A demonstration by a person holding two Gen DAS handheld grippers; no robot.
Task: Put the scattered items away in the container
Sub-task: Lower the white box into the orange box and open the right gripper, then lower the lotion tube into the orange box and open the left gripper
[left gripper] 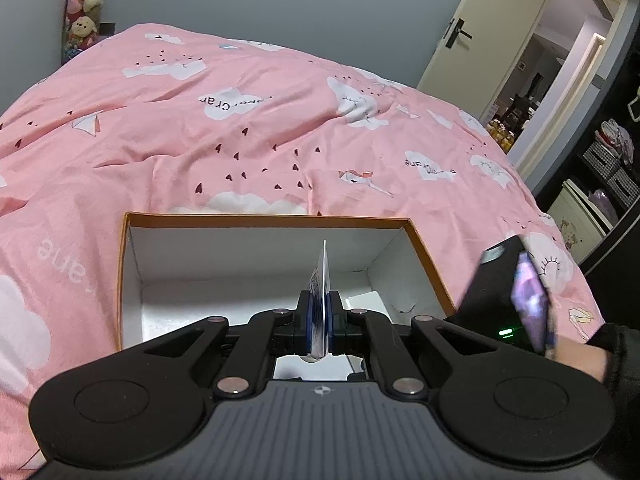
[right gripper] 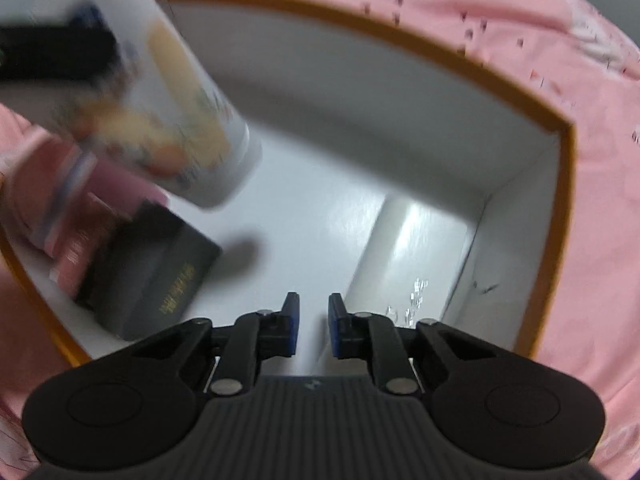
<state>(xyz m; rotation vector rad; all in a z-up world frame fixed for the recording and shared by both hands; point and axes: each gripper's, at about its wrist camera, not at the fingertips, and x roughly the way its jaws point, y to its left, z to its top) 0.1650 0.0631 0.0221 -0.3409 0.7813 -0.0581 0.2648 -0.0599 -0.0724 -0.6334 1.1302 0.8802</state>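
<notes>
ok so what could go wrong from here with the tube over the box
1. The left claw pinches the white tube only by its thin flat end, so it could slip and drop onto the black carton.
2. The open right claw hangs over the same orange-rimmed box, close to the tube; they may bump.
3. The box sits on a soft pink duvet and may tip if its rim is pushed.

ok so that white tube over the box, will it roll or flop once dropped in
Probably soft-walled: the white tube flattens to a thin edge where the left gripper pinches it, so it may sag. Its round body could roll on the smooth floor of the box, though the flat end should limit that.
</notes>
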